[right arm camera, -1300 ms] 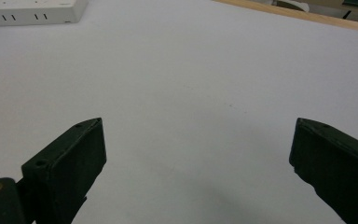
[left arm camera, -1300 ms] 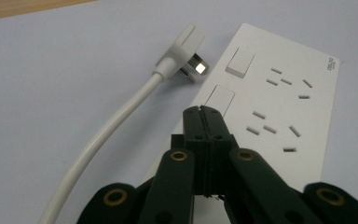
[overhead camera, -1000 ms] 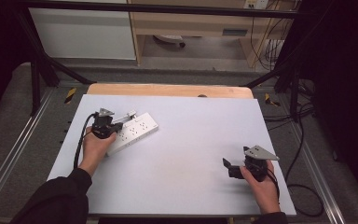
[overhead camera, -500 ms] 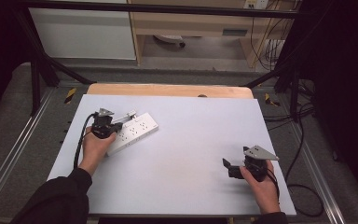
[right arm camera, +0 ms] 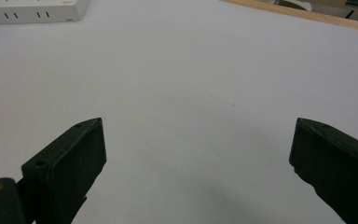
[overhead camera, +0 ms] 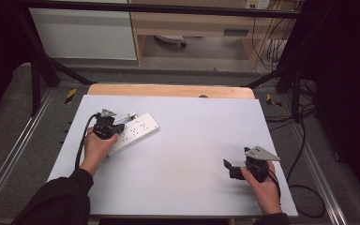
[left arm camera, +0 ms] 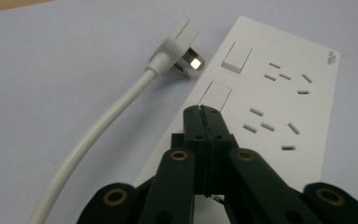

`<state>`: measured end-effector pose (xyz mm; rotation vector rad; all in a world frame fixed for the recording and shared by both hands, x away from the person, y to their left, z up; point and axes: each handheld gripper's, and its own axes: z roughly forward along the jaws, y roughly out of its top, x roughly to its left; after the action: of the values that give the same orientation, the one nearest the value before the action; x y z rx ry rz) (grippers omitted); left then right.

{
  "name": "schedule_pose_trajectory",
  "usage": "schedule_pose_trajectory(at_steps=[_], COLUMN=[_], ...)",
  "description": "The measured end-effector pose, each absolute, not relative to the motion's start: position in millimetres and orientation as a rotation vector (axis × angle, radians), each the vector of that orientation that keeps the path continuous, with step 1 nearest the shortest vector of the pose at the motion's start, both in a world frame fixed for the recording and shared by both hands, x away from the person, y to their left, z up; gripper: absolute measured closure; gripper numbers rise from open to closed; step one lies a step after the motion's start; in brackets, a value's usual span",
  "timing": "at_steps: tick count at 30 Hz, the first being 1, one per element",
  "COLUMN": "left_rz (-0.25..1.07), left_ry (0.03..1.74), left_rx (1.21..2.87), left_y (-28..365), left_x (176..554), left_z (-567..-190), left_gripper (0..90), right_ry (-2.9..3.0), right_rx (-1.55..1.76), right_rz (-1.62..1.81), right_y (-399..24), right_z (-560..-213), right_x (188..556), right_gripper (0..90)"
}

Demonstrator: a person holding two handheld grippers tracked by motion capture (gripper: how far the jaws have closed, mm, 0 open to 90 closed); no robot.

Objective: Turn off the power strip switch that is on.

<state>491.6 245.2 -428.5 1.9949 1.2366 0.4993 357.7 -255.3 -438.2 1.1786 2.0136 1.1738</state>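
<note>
Left gripper (overhead camera: 117, 127): held in the person's left hand (overhead camera: 96, 147) at the left side of the table (overhead camera: 192, 140). Its 2 black jaws are pressed together with nothing between them; in the left gripper view the closed tips (left arm camera: 204, 114) rest on or just above the nearer rocker switch (left arm camera: 216, 95) of the power strip, contact not certain.

Power strip (overhead camera: 133, 132): white, lying flat on the table's left half, slanted, directly in front of the left gripper. The left gripper view shows its face (left arm camera: 279, 93) with 2 rocker switches and several groups of socket slots.

Plug (left arm camera: 179, 46): white, with metal prongs, lying on the table just beside the strip's long edge, unplugged. Its white cable (left arm camera: 98, 135) runs back along the table to the left of the jaws.

Right gripper (overhead camera: 232, 169): held in the person's right hand (overhead camera: 262, 185) near the table's right front corner, well apart from the strip. Jaws spread wide over bare tabletop (right arm camera: 191, 93), nothing between them; 1 corner of the strip (right arm camera: 32, 11) lies far off at the upper left of the right gripper view.
</note>
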Motion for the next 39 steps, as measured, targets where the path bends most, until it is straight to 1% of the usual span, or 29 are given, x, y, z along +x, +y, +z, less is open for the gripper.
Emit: schedule_pose_trajectory(at_steps=[8, 13, 22, 39], left_rz=[0.504, 0.528, 0.519, 0.549], left_ry=[1.240, 1.246, 1.260, 1.221], left_rx=[1.984, 1.963, 1.946, 1.921], left_y=[244.6, 246.0, 246.1, 241.2], left_x=[490.9, 492.1, 492.6, 489.5], left_z=[-429.3, -430.9, -430.9, -423.8], left_gripper=[90.0, 90.0, 90.0, 90.0], right_ry=[2.012, 2.009, 2.006, 2.001], right_rx=[1.183, 1.185, 1.188, 1.178], right_rz=[1.178, 1.179, 1.197, 1.200], right_y=[-256.3, -257.0, -257.8, -255.4], right_z=[-438.2, -438.7, -438.6, -435.3], right_x=[357.8, 358.2, 358.4, 358.4], right_gripper=[4.2, 4.2, 4.2, 4.2])
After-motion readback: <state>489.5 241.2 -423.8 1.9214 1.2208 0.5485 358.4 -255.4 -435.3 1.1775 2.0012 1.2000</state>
